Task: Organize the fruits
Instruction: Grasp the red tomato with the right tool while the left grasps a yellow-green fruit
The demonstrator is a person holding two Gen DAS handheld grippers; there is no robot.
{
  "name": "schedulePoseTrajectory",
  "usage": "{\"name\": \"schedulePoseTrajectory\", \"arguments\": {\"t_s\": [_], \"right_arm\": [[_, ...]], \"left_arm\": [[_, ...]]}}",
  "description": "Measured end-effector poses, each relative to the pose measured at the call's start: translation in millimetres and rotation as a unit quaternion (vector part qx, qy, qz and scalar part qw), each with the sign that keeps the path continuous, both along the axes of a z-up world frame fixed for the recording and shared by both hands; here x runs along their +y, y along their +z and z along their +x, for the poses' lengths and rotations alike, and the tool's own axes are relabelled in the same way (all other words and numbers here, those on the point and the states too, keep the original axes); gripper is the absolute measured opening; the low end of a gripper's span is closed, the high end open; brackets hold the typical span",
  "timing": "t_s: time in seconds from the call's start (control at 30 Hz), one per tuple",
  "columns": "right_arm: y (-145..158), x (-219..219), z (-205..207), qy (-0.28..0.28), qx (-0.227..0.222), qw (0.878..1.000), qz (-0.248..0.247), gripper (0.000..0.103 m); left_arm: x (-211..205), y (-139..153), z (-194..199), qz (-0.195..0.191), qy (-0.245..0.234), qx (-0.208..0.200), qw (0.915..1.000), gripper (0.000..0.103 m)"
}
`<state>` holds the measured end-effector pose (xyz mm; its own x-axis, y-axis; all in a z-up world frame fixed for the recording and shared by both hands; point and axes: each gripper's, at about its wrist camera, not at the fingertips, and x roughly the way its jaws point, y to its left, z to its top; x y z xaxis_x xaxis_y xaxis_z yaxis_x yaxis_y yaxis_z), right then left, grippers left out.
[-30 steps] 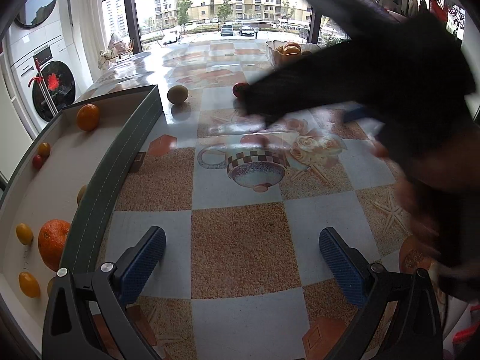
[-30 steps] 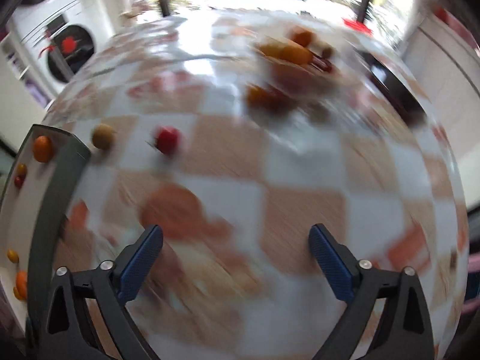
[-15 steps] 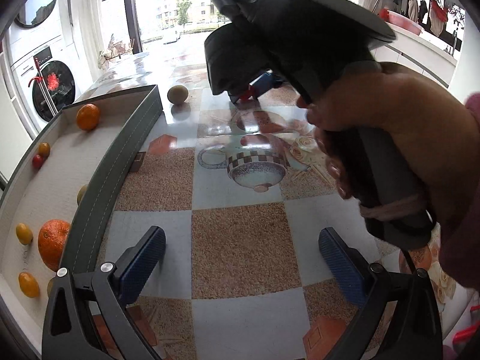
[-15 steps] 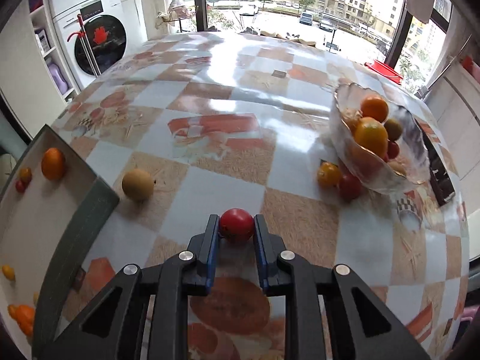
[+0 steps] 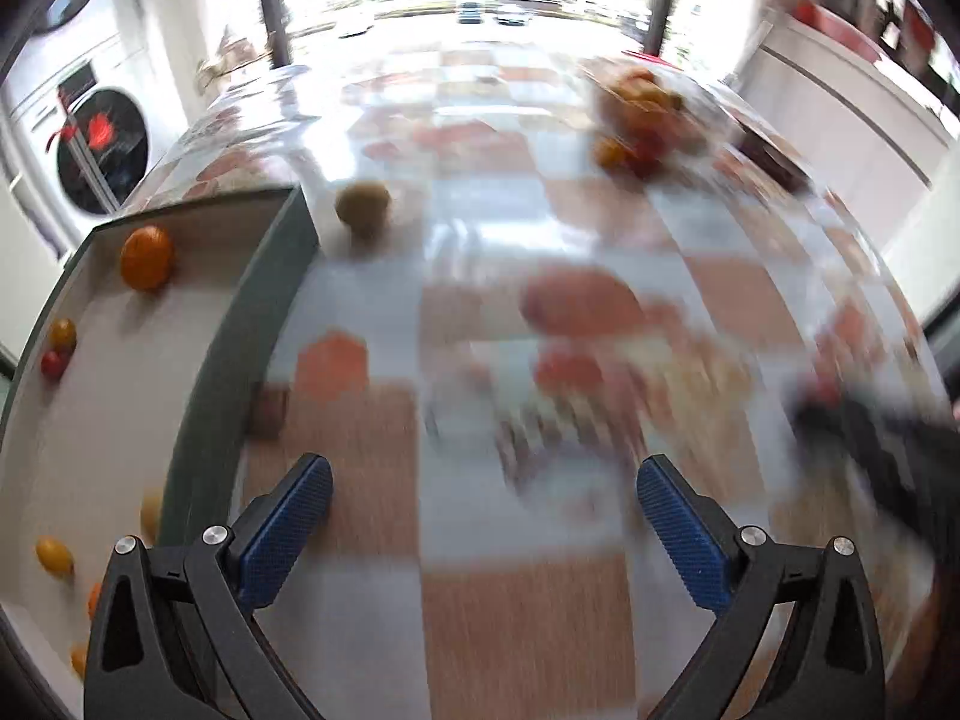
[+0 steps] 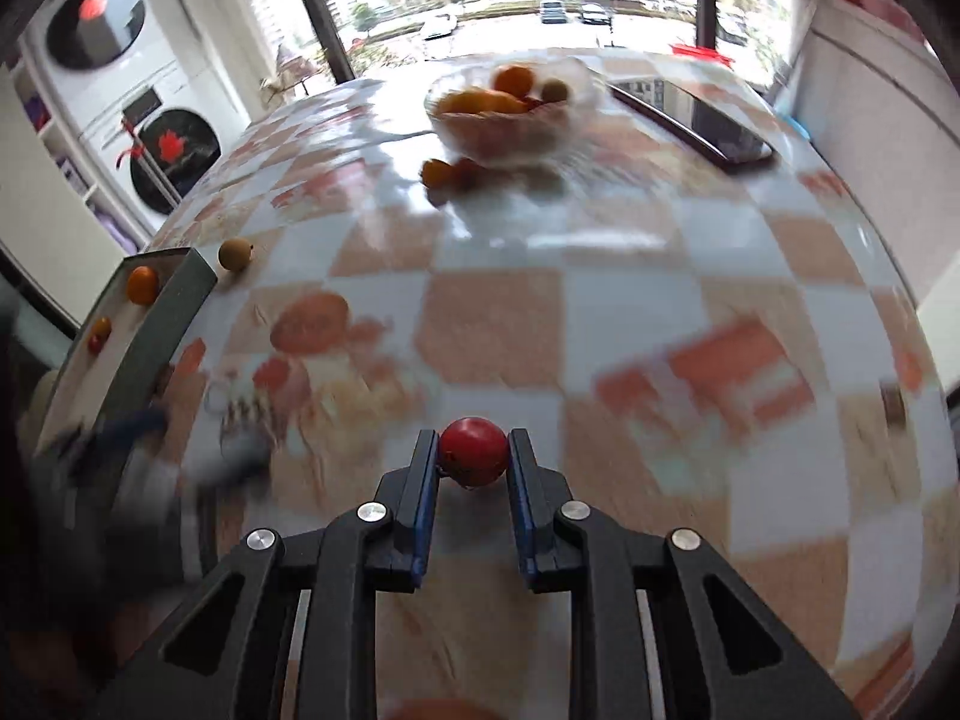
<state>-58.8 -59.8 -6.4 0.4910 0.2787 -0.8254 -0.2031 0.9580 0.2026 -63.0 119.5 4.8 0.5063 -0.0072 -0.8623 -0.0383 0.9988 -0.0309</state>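
Right hand-held gripper (image 6: 474, 459) was clamped on a small red fruit (image 6: 473, 450), pinched at its sides between the blue pads and held clear above the checkered tabletop (image 6: 630, 312), likely bound for the tray (image 6: 171, 324) at the left edge. Left hand-held gripper (image 5: 483, 510) hung over the tabletop with its jaws wide apart and nothing between them, seemingly ready for a pick of its own. An orange (image 5: 147, 257) and several smaller fruits lay in the tray; a brown fruit (image 5: 362, 206) sat on the tabletop just outside its far corner. A glass bowl (image 6: 510, 120) of fruit stood at the far end, two loose fruits touching its near side. Motion blur smeared much of both views: the tabletop print was unreadable, the bowl's contents could not be counted, and the tray's near end was cut off by the frame.
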Motion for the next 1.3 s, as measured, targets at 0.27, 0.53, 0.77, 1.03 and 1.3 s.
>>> {"name": "schedulePoseTrajectory", "arguments": {"t_s": [0.27,0.53,0.77,1.03,1.3], "right_arm": [[-3,-27,-27,-0.011,0.001,0.999,0.032,0.024],[-4,-39,-34,-0.017,0.000,0.999,0.048,0.024],[-4,-43,-42,-0.026,-0.006,0.999,0.042,0.024],[-3,-51,-59,-0.050,-0.021,0.998,0.027,0.024],[-8,-45,-72,-0.061,-0.072,0.996,0.009,0.025]], "left_arm": [[10,-1,75,0.045,0.059,-0.019,0.9970,0.103],[20,-1,113,0.049,0.086,-0.044,0.9941,0.082],[-1,5,88,0.025,0.022,-0.061,0.9975,0.029],[-4,8,-22,-0.018,0.015,-0.050,0.9984,0.029],[-4,4,-92,0.003,0.029,-0.091,0.9955,0.029]]}}
